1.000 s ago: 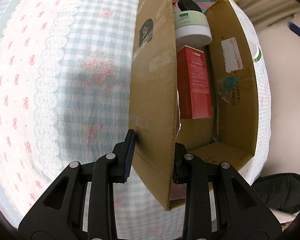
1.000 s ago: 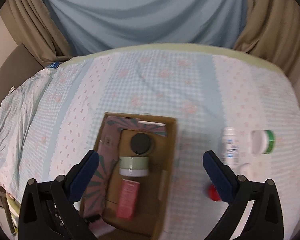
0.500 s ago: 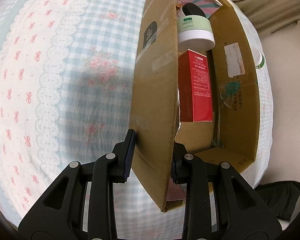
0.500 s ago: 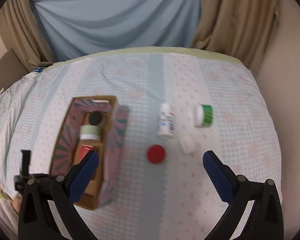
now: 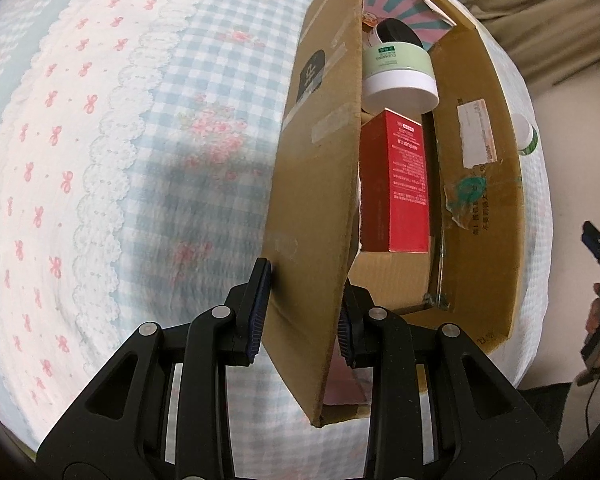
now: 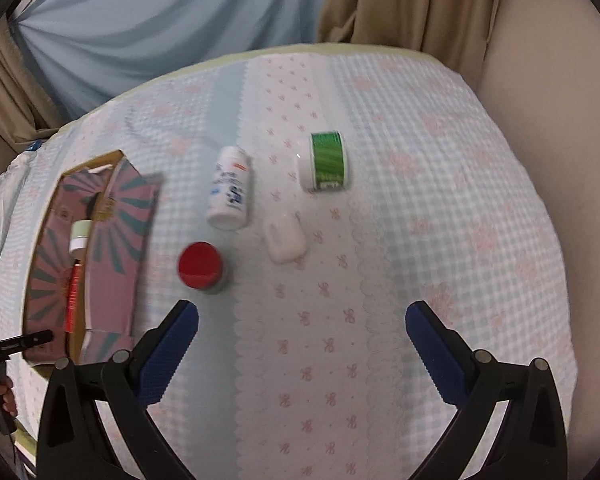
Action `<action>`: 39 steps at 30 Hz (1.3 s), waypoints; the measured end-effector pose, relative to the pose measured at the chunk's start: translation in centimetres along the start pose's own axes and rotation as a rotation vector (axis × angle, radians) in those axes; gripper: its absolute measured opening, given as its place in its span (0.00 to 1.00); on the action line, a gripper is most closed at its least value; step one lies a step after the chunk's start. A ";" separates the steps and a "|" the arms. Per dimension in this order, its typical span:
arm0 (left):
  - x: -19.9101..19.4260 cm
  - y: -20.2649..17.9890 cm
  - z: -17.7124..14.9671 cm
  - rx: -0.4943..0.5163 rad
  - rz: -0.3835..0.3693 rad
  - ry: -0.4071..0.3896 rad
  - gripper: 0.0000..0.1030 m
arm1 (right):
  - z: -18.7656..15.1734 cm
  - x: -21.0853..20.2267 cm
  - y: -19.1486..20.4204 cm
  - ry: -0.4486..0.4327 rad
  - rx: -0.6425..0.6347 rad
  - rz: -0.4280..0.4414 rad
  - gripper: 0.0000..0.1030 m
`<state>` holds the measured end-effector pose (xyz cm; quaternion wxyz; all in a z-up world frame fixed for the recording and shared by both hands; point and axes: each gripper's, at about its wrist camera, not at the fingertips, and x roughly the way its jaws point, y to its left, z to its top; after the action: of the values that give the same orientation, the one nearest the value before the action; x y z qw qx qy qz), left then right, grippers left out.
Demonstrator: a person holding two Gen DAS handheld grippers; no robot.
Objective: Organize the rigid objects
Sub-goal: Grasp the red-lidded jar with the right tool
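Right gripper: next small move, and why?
Probably lower the open right gripper toward the red-capped jar, the nearest loose item on the bedspread, while the left gripper holds the cardboard box flap.

Right gripper (image 6: 302,344) hangs over a bed, jaws spread wide, nothing between the blue pads (image 6: 168,354). Bedspread (image 6: 440,240) is pale blue check with pink bows and scalloped white bands. Four loose items lie beyond the fingertips: red-capped jar (image 6: 201,266) nearest the left pad, upright; small white case (image 6: 285,238) to its right; white bottle (image 6: 230,188) with blue print lying on its side; green-and-white tub (image 6: 326,162) on its side, farthest right. All four sit apart, not touching. At left, a cardboard box (image 6: 96,256) with pink-and-teal patterned flaps holds a pale green jar (image 6: 80,235) and a red carton (image 6: 73,300). Blue and tan curtains (image 6: 400,4) behind.
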<state>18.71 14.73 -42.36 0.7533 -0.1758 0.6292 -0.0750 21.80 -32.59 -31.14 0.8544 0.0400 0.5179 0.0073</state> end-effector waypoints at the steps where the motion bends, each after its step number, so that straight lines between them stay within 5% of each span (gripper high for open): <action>1: 0.0 -0.1 0.0 0.002 0.005 0.000 0.26 | -0.3 0.8 -0.3 0.001 0.001 0.006 1.00; 18: -0.1 -0.3 -0.5 -0.007 0.016 -0.023 0.26 | -2.9 10.2 6.6 -0.020 -0.145 0.098 0.99; 31: -0.2 0.0 -0.7 -0.022 0.007 -0.033 0.26 | -0.2 14.6 10.7 -0.009 -0.216 0.083 0.60; 39: -0.2 -0.1 -0.7 -0.021 0.006 -0.033 0.26 | 0.3 14.9 11.2 -0.009 -0.229 0.060 0.48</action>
<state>18.03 14.58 -42.25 0.7619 -0.1828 0.6181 -0.0631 29.27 -20.60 -43.39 0.8550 -0.0424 0.5086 0.0921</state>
